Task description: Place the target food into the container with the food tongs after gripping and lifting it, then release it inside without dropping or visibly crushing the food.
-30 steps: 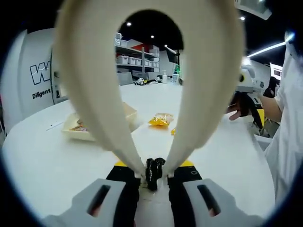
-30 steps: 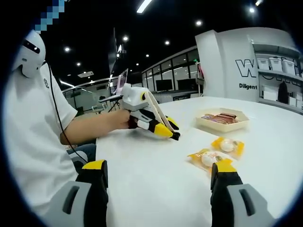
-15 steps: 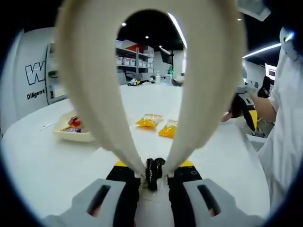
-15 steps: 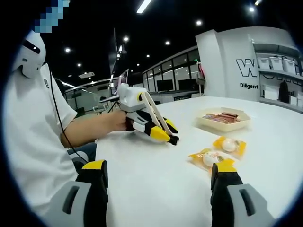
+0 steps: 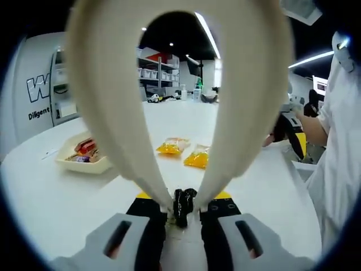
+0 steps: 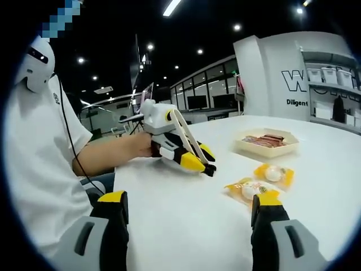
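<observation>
Cream food tongs (image 5: 113,113) ride in my left gripper (image 5: 180,209), whose jaws are shut on them; the tong tips meet just above the white table. Through the tongs' arch I see two yellow food packets (image 5: 173,147) (image 5: 197,157), and a cream tray (image 5: 90,165) of food to their left. From the right gripper view, the left gripper (image 6: 208,167) rests low over the table, left of the packets (image 6: 272,174) (image 6: 245,189) and the tray (image 6: 269,151). My right gripper (image 6: 189,200) stands wide open with nothing in it, and it also appears as the right gripper (image 5: 294,138) in a hand.
The white table (image 6: 186,237) has bare room around the packets. A person in a white shirt (image 6: 39,164) sits at its edge, holding both grippers. Shelves with bins (image 5: 158,72) and a white wall with lettering (image 6: 299,84) stand beyond the table.
The left gripper has swung a little, so both packets now show inside the tongs' arch and the tray sits further left. The right gripper has stayed put and open.
</observation>
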